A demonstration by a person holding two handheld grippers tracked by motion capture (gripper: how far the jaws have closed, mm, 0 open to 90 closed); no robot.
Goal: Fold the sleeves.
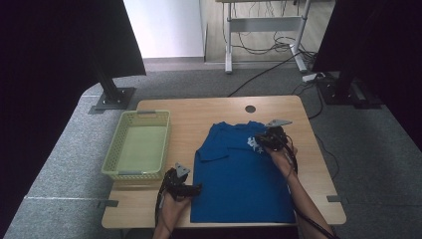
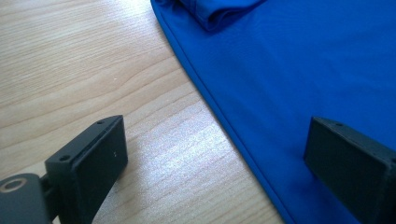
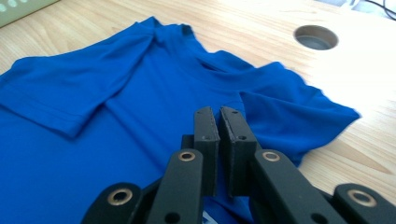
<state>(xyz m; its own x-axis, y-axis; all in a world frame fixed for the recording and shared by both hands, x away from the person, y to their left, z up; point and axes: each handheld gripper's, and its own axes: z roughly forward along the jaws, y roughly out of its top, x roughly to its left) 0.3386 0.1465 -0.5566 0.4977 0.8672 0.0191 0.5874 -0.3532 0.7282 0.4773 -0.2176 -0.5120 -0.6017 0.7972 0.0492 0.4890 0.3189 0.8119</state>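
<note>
A blue T-shirt (image 1: 239, 174) lies flat on the wooden table (image 1: 199, 112), its left sleeve (image 1: 211, 152) folded in over the body. My right gripper (image 1: 259, 140) is at the shirt's right shoulder, and a patch of white print (image 1: 255, 144) shows beside it. In the right gripper view the gripper (image 3: 218, 112) is shut, pinching the blue fabric (image 3: 116, 140) by the right sleeve (image 3: 299, 116). My left gripper (image 1: 195, 189) rests at the shirt's left edge near the hem. In its own view the gripper (image 2: 217, 123) is open, one jaw over bare wood, the other over the shirt (image 2: 289, 70).
A pale green basket (image 1: 112, 159), nothing in it, stands on the table's left side; its corner (image 3: 18, 7) is in the right gripper view. A round cable hole (image 1: 250, 108) (image 3: 316, 37) sits near the far edge. Black stands and cables are on the floor beyond.
</note>
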